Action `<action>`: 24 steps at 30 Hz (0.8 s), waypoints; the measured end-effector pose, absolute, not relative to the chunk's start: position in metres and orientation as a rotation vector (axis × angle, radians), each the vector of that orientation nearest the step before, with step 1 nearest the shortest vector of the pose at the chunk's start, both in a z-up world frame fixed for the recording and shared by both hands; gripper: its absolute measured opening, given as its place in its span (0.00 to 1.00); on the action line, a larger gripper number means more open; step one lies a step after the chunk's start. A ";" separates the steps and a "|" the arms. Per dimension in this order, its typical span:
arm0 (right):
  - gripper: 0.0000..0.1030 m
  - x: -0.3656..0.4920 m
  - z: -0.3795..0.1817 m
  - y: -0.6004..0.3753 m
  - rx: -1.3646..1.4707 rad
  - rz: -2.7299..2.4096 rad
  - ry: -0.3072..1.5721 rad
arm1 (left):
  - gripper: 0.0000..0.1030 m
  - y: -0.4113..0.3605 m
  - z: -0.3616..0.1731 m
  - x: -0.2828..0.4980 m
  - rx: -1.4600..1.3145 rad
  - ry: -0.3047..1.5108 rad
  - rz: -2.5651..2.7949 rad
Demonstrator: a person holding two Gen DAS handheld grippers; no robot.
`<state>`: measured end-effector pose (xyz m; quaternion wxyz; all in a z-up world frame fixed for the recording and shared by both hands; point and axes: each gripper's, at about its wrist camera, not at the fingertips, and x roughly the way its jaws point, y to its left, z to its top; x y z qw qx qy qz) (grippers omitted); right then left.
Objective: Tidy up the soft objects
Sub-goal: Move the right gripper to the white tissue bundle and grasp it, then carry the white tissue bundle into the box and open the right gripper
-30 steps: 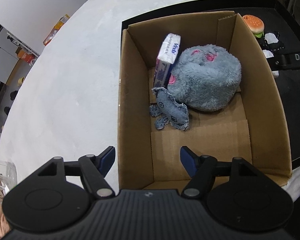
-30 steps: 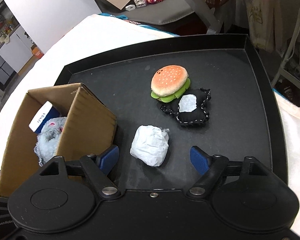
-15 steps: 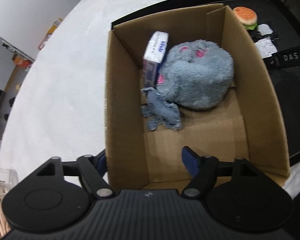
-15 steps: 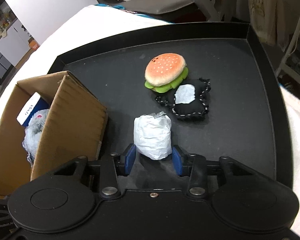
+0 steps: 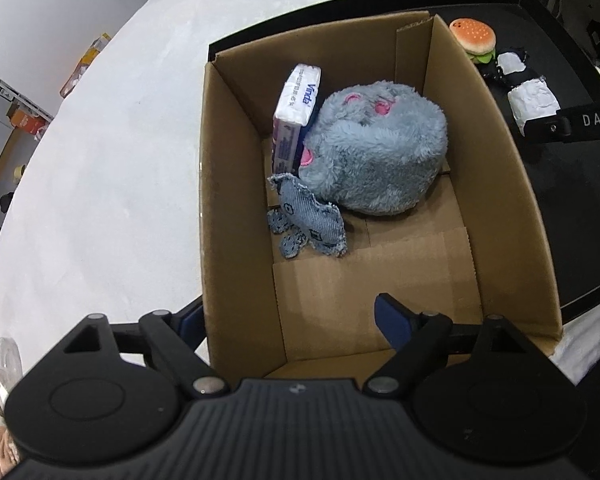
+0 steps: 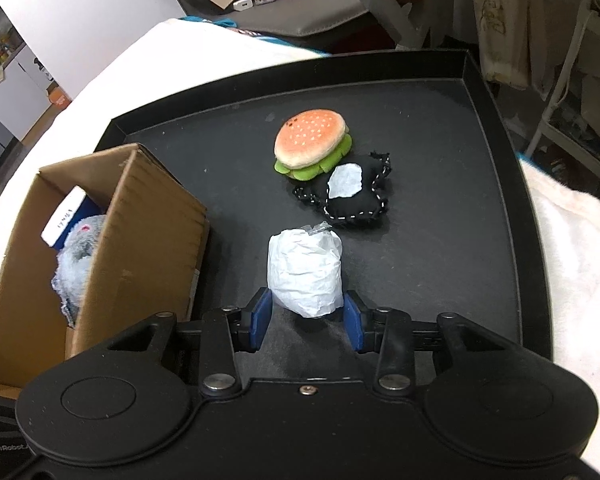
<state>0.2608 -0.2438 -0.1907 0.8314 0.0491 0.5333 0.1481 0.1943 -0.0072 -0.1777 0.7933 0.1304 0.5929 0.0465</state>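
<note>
Two fingers of our right gripper (image 6: 306,322) pinch the white paper-wrapped bundle (image 6: 305,270); the cardboard box (image 6: 152,216) sits just leftward, our left gripper (image 5: 288,320) spread, empty.

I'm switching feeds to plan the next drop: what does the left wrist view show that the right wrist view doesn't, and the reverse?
Left wrist only: the box floor, with a small blue denim toy lying before the grey plush, and the open left gripper straddling the box's left wall.

Right wrist only: the right gripper shut on the white crumpled paper bundle.

Both: the brown cardboard box, fluffy grey plush toy, white tissue pack, plush hamburger, black stitched pouch.
</note>
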 end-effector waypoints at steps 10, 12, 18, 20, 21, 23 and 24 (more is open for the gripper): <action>0.37 0.252 -0.162 -0.240 0.087 0.322 1.081 | 0.82 -0.008 -0.165 0.187 0.297 1.213 0.109; 0.37 0.249 -0.155 -0.238 0.085 0.327 1.070 | 0.82 -0.006 -0.163 0.186 0.293 1.203 0.117; 0.37 0.241 -0.138 -0.232 0.070 0.336 1.042 | 0.82 0.003 -0.156 0.181 0.255 1.172 0.119; 0.37 0.239 -0.133 -0.229 0.062 0.336 1.034 | 0.80 0.005 -0.156 0.179 0.243 1.167 0.120; 0.37 0.237 -0.130 -0.227 0.059 0.338 1.030 | 0.80 0.007 -0.155 0.179 0.234 1.164 0.121; 0.37 0.234 -0.124 -0.224 0.053 0.342 1.021 | 0.80 0.010 -0.152 0.177 0.216 1.156 0.118; 0.37 0.233 -0.121 -0.222 0.052 0.344 1.016 | 0.80 0.012 -0.151 0.177 0.205 1.151 0.117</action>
